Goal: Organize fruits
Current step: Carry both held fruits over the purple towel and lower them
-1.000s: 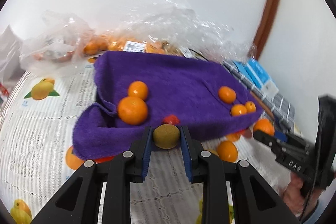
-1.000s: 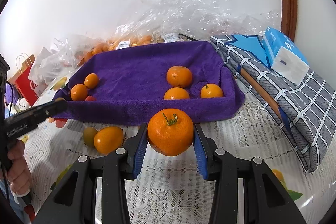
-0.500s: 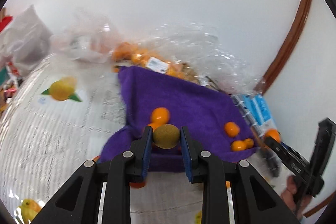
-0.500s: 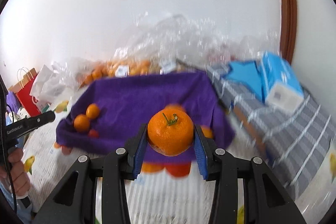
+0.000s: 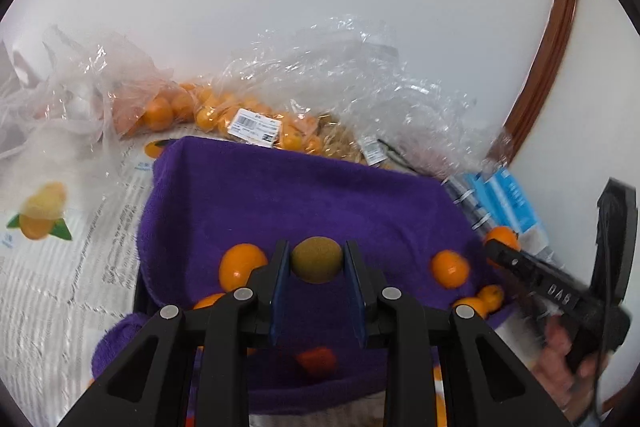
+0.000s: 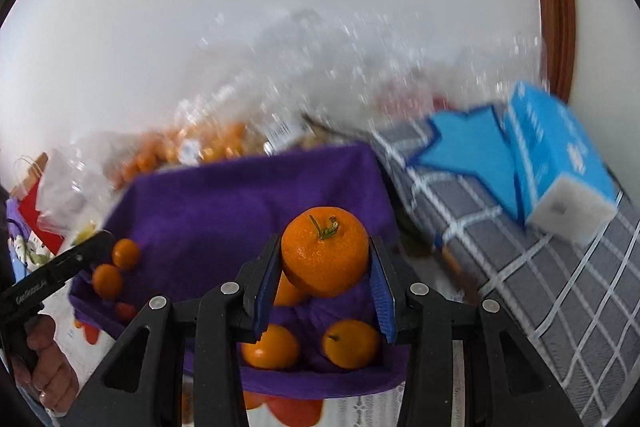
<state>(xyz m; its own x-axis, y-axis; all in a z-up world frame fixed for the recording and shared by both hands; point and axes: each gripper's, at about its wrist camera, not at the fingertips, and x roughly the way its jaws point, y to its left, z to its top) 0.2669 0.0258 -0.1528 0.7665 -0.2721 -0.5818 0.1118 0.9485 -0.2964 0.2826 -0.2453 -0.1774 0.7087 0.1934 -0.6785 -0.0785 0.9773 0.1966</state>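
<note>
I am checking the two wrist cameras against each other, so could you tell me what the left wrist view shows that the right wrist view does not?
Only the left wrist view shows the left gripper shut on a small greenish-brown fruit, and a printed barcode label that reads clearly on the plastic bags. Only the right wrist view shows the right gripper shut on a large orange, plus a grey checked cloth and a red bag. Both show the purple towel, loose small oranges lying on it, and the blue tissue pack.

Two tools [image 5: 316, 263]; one green-brown fruit [image 5: 316, 259]; one big orange [image 6: 325, 251]; one purple towel [image 5: 320, 195].
</note>
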